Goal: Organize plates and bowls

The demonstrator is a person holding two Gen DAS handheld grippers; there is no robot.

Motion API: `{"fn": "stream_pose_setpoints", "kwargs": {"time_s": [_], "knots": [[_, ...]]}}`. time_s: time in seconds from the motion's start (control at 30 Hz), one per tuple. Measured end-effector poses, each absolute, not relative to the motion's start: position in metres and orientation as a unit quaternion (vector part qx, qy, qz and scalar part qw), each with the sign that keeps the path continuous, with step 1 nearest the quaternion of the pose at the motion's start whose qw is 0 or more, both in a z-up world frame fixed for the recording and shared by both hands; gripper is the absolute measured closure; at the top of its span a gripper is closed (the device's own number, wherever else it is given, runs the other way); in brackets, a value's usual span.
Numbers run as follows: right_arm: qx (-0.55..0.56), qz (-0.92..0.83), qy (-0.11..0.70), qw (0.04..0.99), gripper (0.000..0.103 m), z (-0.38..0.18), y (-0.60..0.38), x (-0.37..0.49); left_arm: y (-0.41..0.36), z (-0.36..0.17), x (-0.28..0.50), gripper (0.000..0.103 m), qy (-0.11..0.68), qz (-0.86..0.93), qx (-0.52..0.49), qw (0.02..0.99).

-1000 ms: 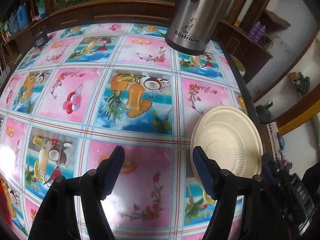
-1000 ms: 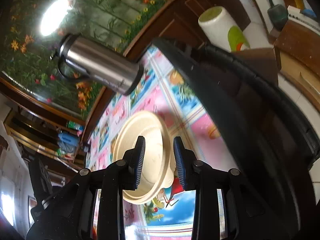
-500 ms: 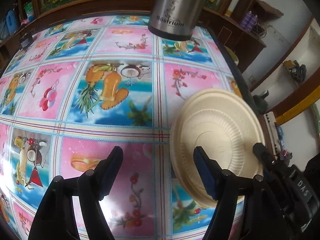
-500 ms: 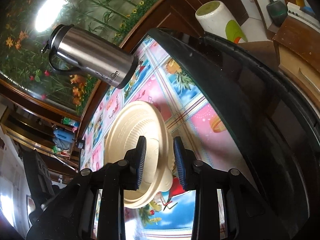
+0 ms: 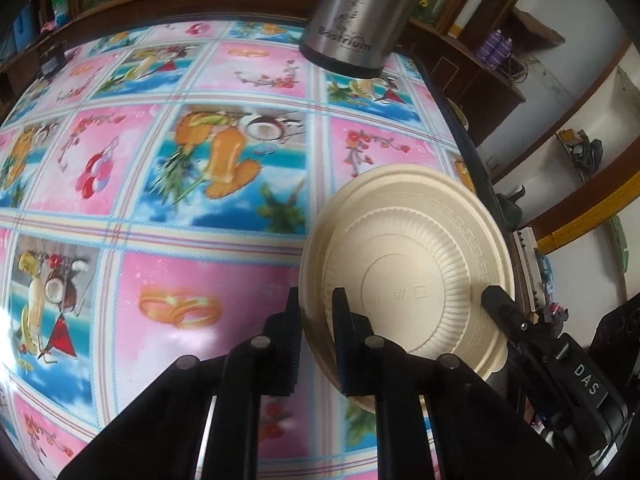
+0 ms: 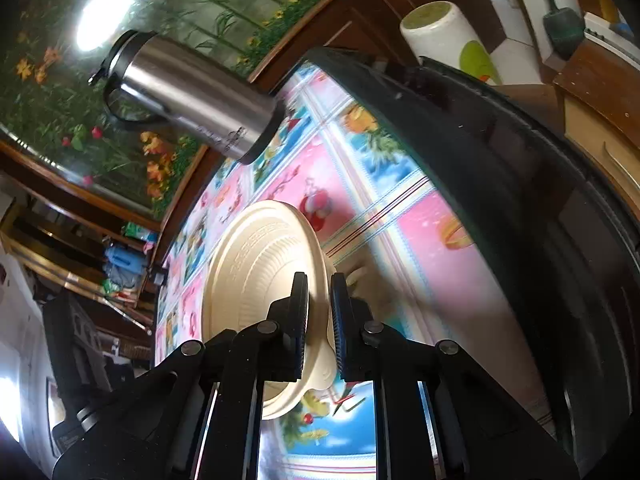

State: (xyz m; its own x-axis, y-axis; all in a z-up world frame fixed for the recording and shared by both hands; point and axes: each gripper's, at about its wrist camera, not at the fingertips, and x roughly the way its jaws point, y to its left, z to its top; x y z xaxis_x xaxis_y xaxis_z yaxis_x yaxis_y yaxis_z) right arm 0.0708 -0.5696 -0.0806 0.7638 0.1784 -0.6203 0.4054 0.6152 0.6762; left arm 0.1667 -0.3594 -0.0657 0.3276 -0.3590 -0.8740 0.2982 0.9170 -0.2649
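A cream paper plate (image 5: 412,264) is held tilted above the table near its right edge. My left gripper (image 5: 317,308) is shut on the plate's left rim. My right gripper (image 6: 319,292) is shut on the opposite rim of the same plate (image 6: 260,264); its black finger (image 5: 500,312) shows at the plate's right side in the left wrist view. The plate's ribbed face with an embossed border is turned toward the left wrist camera.
A steel thermos jug (image 5: 356,20) stands at the table's far side and also shows in the right wrist view (image 6: 188,96). The table carries a pink and blue fruit-print cloth (image 5: 160,184) with a dark rim (image 6: 500,160). A white canister (image 6: 448,36) stands beyond the table's edge.
My left gripper has closed from wide open onto the plate's left rim. The right gripper has kept its hold and brought the plate further over the table.
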Motion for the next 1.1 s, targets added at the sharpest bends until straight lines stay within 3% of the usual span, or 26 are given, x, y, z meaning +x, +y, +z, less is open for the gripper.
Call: {"fn": "stream_pose_setpoints", "kwargs": {"time_s": [1.1], "knots": [[0.350, 0.095, 0.370, 0.855, 0.092, -0.066, -0.346, 0.087, -0.118, -0.006, 0.095, 0.090, 0.397, -0.089, -0.039, 0.913]]}}
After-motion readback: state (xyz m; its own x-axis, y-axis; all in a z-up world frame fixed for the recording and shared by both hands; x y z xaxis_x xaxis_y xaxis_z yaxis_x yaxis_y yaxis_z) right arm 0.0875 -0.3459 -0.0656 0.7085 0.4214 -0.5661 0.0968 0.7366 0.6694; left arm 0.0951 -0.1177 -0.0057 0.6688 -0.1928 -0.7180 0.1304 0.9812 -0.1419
